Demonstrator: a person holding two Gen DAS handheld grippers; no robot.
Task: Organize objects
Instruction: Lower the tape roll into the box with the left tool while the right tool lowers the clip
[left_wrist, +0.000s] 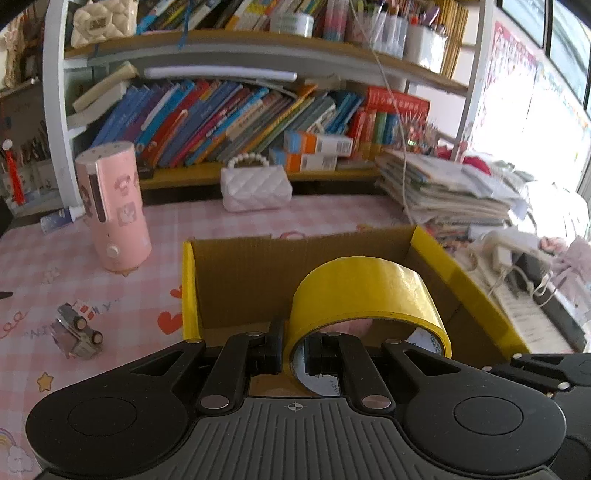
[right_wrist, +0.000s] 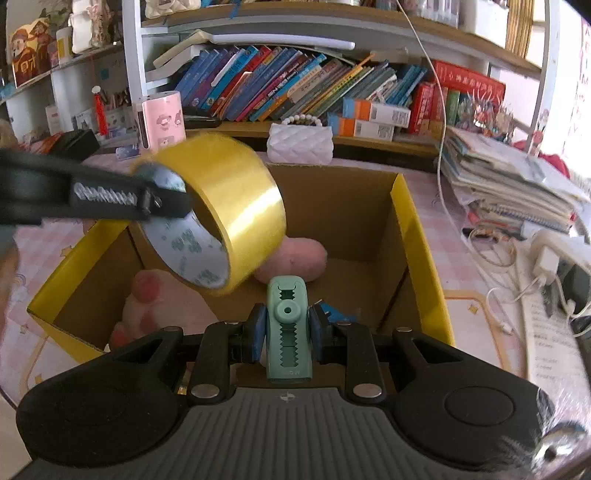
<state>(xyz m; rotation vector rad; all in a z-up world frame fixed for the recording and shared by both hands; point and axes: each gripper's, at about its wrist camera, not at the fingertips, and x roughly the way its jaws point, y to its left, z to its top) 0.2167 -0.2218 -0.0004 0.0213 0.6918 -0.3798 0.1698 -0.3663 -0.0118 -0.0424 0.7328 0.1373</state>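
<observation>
- My right tongs (right_wrist: 283, 334) point forward and down over the near edge of the cardboard box (right_wrist: 421, 236). They are clamped tight on a mint-green tape dispenser (right_wrist: 287, 332), which stands upright between the blue pads, its toothed slot facing me.
- My left tongs (left_wrist: 295, 345) tilt down at much the same slope, just left of the right pair. They are pinched closed on the wall of the yellow tape roll (left_wrist: 365, 295), one finger inside the ring and one outside.
- From the right wrist view, the left tongs reach in from the left edge, and the roll hangs tilted above the box's open top, clear of the floor inside.
- Down in the box lies a pink plush toy (right_wrist: 295, 258), partly hidden under the roll.
- On the desk (left_wrist: 44, 258) to the left sits a small toy car (left_wrist: 79, 334), tipped on its side.
- Farther left stands a pink cylindrical humidifier (left_wrist: 114, 206), upright.
- Beyond the box, a white quilted purse (left_wrist: 256, 188) rests against the bookshelf (left_wrist: 207, 173).
</observation>
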